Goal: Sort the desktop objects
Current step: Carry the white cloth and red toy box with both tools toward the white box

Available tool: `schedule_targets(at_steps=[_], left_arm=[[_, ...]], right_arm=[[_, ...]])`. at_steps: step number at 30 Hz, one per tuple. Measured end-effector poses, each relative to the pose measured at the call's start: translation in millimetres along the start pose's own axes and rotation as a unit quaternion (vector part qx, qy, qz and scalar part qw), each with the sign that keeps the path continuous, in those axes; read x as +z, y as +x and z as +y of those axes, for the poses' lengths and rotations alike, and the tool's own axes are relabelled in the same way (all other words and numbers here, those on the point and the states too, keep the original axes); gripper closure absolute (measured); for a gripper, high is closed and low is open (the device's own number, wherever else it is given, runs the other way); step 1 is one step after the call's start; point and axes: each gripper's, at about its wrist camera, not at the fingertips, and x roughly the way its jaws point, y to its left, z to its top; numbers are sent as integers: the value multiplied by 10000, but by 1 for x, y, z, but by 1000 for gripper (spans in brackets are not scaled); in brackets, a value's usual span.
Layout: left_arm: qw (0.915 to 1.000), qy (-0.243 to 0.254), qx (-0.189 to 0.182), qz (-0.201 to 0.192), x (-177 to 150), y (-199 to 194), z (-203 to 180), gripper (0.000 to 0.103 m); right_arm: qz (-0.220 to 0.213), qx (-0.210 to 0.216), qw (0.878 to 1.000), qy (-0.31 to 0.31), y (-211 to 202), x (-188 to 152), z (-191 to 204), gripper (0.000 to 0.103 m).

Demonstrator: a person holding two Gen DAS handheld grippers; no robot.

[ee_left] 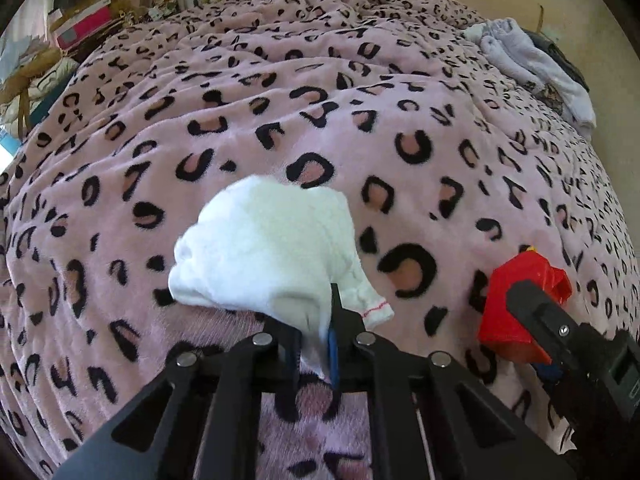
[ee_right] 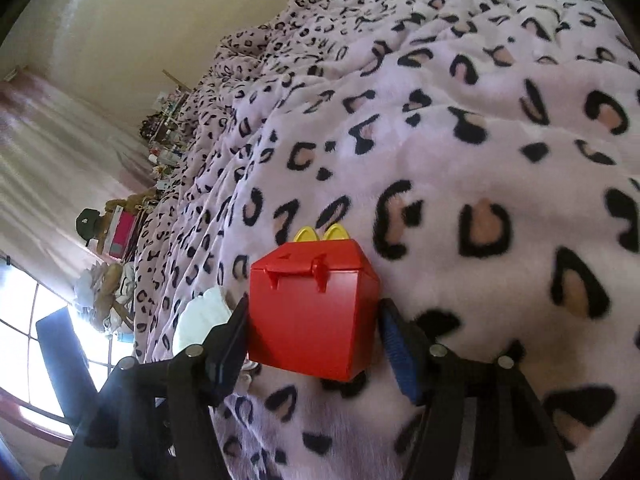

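Sock (ee_left: pixel 264 248) in white is pinched at its cuff by the left hand-held gripper (ee_left: pixel 316 340), jaws drawn narrow on the fabric, the rest of it bunched and draped forward over the bed (ee_left: pixel 360 120). The cuff is likely chosen because it is the thinnest, easiest edge to nip on such a soft cover. Over on the right, a red box (ee_right: pixel 312 320) with yellow arches on top is held between the pads of the right hand-held gripper (ee_right: pixel 314 340), clamped across its two side walls. From the left camera the box is seen just beside the sock, tilted in the grip. Whether either thing is lifted clear of the blanket cannot be told. Both items are judged to be mid-sort, one per hand, so that soft and hard goods can be parted. A pale garment (ee_left: pixel 532 64) is seen well apart at the far edge of the bed; a cluttered shelf (ee_left: pixel 80 28) is glimpsed beyond.
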Motion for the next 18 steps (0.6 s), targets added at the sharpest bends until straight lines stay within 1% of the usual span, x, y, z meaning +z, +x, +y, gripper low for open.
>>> schedule_targets(at_steps=[4, 9, 12, 18], left_arm=[[9998, 152, -22, -148, -9, -21, -1, 93], [9984, 408, -64, -380, -29, -60, -3, 93], [9969, 560, -97, -535, -46, -89, -3, 93], [9944, 797, -159, -678, -87, -138, -3, 93]], right_arm=[[-108, 67, 9999, -72, -24, -12, 0, 40], [-261, 152, 9994, -180, -65, -32, 0, 40], [-358, 151, 9989, -265, -91, -45, 1, 40], [-434, 158, 9985, -277, -141, -75, -8, 40]])
